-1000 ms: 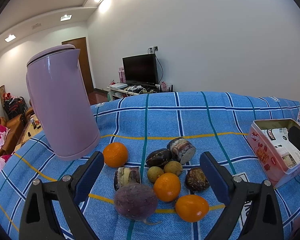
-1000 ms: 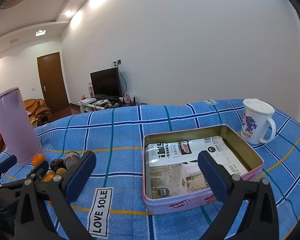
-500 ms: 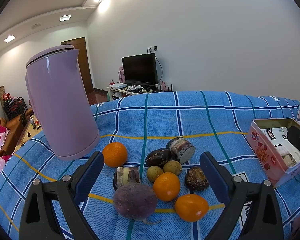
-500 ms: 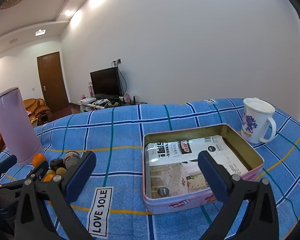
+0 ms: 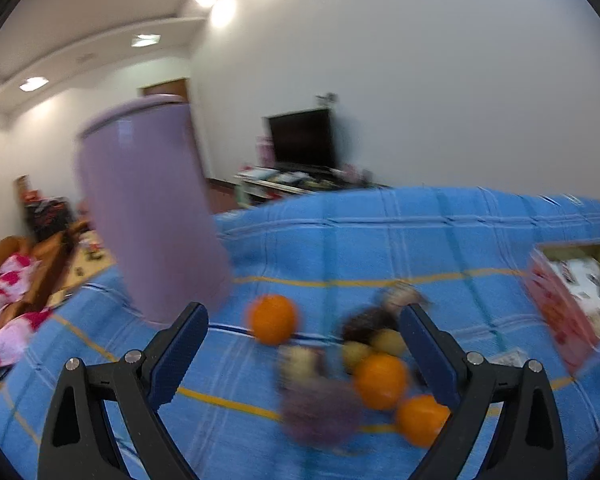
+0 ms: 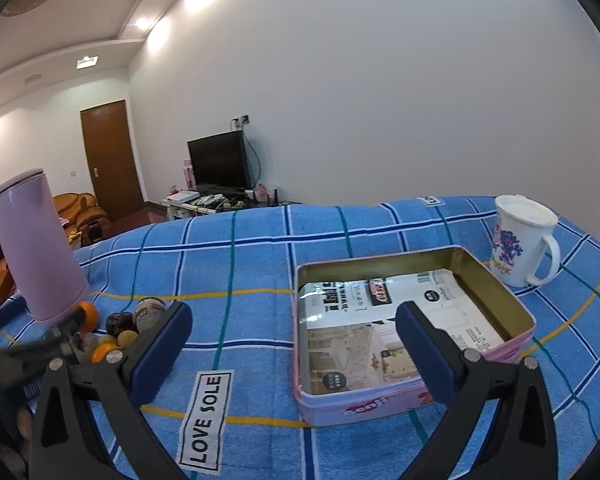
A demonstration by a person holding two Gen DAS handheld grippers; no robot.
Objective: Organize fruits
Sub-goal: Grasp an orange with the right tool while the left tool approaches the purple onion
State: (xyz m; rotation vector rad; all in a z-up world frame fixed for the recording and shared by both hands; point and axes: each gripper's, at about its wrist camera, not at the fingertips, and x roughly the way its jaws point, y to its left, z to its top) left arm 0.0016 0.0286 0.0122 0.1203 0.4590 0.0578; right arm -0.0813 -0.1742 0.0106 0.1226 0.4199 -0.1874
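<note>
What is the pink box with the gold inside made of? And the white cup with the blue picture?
The pink rectangular box looks like thin metal: its gold inner walls shine. The white handled cup with the blue picture looks like glossy plastic or ceramic; I cannot tell which.

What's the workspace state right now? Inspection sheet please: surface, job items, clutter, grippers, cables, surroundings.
Surface: blue plaid cloth.
Job's things: fruit pile with three oranges, beside the kettle; open tin lined with printed paper, no fruit in it.
Clutter: purple kettle, white mug.
Grippers: left gripper open, view motion-blurred; right gripper open over the tin's left edge.
Cables: one behind the TV.
Surroundings: door, sofa.
</note>
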